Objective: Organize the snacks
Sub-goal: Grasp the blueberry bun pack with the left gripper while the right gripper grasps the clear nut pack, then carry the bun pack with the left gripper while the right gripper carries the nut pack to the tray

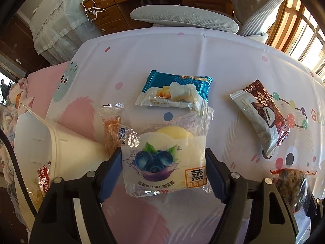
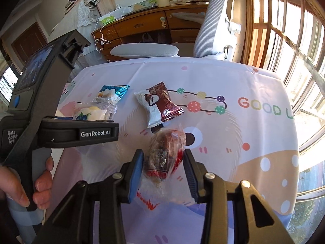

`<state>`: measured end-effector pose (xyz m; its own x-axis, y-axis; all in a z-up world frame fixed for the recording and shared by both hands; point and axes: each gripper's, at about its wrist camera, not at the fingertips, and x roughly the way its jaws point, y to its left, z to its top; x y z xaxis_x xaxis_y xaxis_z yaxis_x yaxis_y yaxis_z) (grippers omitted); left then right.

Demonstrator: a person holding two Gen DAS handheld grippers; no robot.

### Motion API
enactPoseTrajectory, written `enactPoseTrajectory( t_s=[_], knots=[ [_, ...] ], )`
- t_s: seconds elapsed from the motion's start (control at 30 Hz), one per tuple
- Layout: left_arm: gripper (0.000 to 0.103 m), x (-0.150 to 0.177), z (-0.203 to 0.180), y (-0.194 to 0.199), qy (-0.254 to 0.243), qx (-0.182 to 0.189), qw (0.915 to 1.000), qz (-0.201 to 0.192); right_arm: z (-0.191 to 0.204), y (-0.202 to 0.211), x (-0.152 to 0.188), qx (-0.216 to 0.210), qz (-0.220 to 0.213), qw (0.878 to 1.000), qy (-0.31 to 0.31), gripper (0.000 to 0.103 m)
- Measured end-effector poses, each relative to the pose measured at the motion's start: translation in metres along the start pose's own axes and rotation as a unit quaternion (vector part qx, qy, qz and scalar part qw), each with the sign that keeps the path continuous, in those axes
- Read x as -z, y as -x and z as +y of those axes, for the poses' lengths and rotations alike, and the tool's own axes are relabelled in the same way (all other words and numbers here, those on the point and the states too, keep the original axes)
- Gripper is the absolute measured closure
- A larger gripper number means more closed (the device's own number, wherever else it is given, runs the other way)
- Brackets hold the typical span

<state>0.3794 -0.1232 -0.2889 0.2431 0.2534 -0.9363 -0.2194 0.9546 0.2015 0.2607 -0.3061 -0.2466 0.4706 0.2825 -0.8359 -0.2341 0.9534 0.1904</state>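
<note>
My left tool (image 1: 163,174) was clenched on the clear-wrapped blueberry steamed cake (image 1: 164,162), both blue pads against its sides; its label showed blueberries and Chinese characters I could only partly make out, one large one in an orange box. My right tool (image 2: 163,162) gripped a crinkly clear packet of dark brown snack with red print (image 2: 165,152), whose lettering was too creased to read. On the desk's white cartoon-printed cloth (image 2: 254,142), "GOOD L" ran out of frame. A teal and white pastry packet (image 1: 174,91) lay just beyond the cake, a brown and silver snowflake-printed packet (image 1: 262,118) well to the right, a small orange sachet (image 1: 111,126) beside the cake. A white plastic bin (image 1: 59,148) stood at the left, partly cut off, with a red-lettered wrapper (image 1: 43,177) I couldn't read. The left tool's housing read "GenRobot.AI" in the right wrist view.
</note>
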Motion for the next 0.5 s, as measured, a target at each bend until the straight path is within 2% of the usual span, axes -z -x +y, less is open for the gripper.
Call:
enactPoseTrajectory(
  t_s=[0.23, 0.5],
  knots=[
    [0.046, 0.004, -0.001, 0.007, -0.008, -0.005, 0.9999, -0.007, 0.001, 0.012, 0.011, 0.000, 0.007, 1.000, -0.004, 0.063],
    [0.051, 0.017, 0.004, 0.018, 0.003, 0.021, 0.9993, 0.032, 0.004, 0.032, 0.025, -0.010, 0.019, 1.000, -0.018, 0.063]
  ],
)
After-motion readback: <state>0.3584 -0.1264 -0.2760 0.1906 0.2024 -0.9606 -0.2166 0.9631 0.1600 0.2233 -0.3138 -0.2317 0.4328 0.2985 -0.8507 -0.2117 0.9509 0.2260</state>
